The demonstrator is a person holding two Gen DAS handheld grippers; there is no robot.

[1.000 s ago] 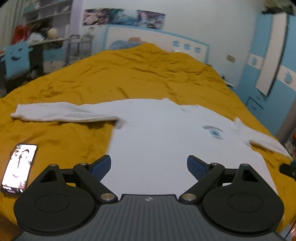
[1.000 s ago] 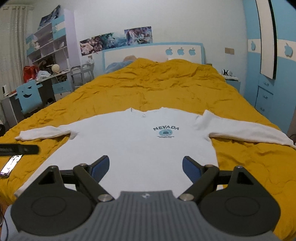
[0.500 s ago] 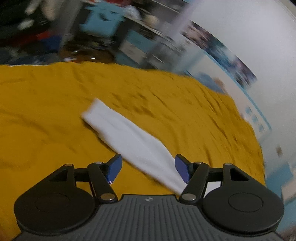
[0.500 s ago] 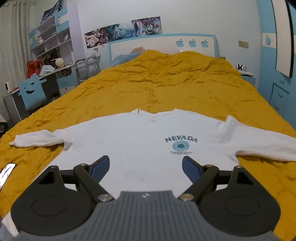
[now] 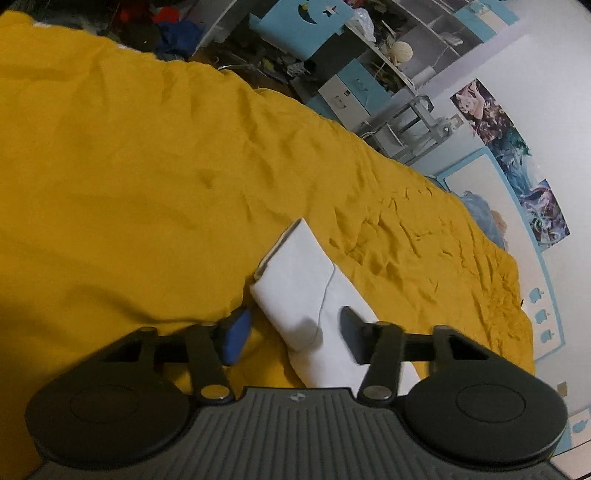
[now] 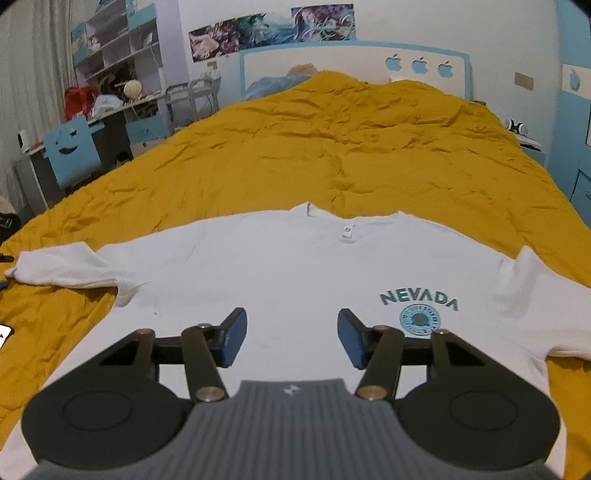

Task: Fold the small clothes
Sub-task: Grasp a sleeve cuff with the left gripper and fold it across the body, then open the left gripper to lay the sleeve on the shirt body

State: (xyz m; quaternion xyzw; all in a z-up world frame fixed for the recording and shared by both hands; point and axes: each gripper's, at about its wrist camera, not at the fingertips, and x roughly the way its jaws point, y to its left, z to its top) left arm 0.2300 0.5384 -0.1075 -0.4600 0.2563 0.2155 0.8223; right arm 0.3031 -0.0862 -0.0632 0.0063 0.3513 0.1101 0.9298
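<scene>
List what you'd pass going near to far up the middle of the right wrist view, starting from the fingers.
right gripper with its fingers closing over the cloth, nothing between them → white NEVADA sweatshirt → its collar → rumpled yellow bedspread → blue-trimmed headboard → posters on the wall

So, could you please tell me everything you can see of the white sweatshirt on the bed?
The white sweatshirt lies flat, front up, on the yellow bedspread, collar toward the headboard. It looks like soft knit, long-sleeved, with teal "NEVADA" lettering above a round emblem. Both sleeves spread sideways. The left gripper is closing around one sleeve's cuff end, pads not yet pressing; the right gripper, also closing, hovers over the body.
</scene>
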